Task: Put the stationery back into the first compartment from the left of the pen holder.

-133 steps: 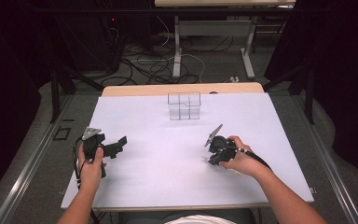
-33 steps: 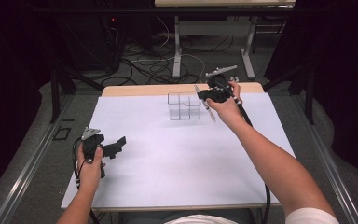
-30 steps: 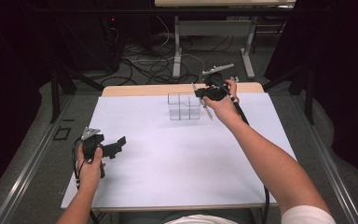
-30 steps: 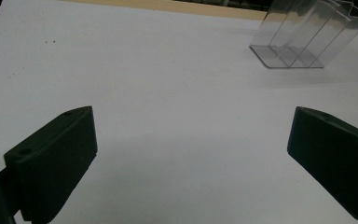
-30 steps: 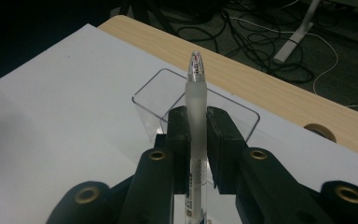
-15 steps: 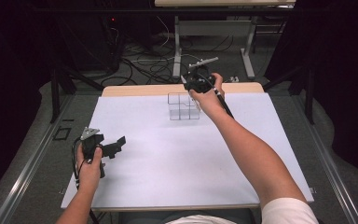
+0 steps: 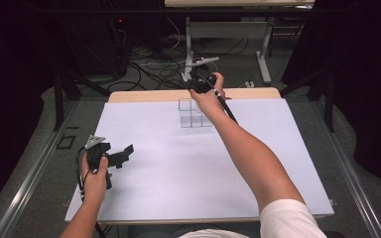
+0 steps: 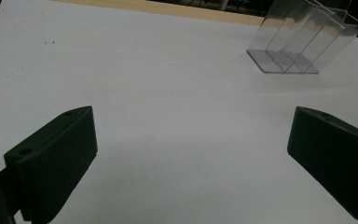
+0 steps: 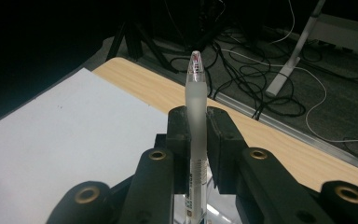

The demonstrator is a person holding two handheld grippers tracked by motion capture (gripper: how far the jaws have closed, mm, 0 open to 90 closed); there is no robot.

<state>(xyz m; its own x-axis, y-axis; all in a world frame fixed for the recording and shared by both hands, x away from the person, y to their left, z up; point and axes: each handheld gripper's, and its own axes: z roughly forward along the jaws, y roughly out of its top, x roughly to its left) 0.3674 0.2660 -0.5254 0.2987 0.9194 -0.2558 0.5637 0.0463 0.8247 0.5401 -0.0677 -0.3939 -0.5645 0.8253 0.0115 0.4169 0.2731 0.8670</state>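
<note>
A clear plastic organizer [image 7: 196,115] with several upright compartments stands near the far edge of the white mat [image 7: 178,173]. My right gripper [image 7: 198,87] hovers just above and behind it, shut on a frosted pen [image 9: 196,79]. The pen stands upright between the jaws, its capped tip pointing up in the right gripper view. My left gripper [image 7: 121,154] rests low at the mat's near left, its jaws wide open and holding nothing. In the left gripper view the organizer [image 8: 298,46] lies far ahead to the upper right, well beyond the left gripper [image 8: 191,140].
A strip of bare wooden tabletop [image 7: 144,95] shows behind the mat. Beyond it, tangled cables [image 7: 154,69] and a white desk leg [image 7: 265,54] sit on the floor. The person's right forearm [image 7: 248,153] stretches diagonally across the mat.
My right gripper carried the pen from the mat's near right to the far edge, then shifted left over the organizer. The left gripper stayed put.
</note>
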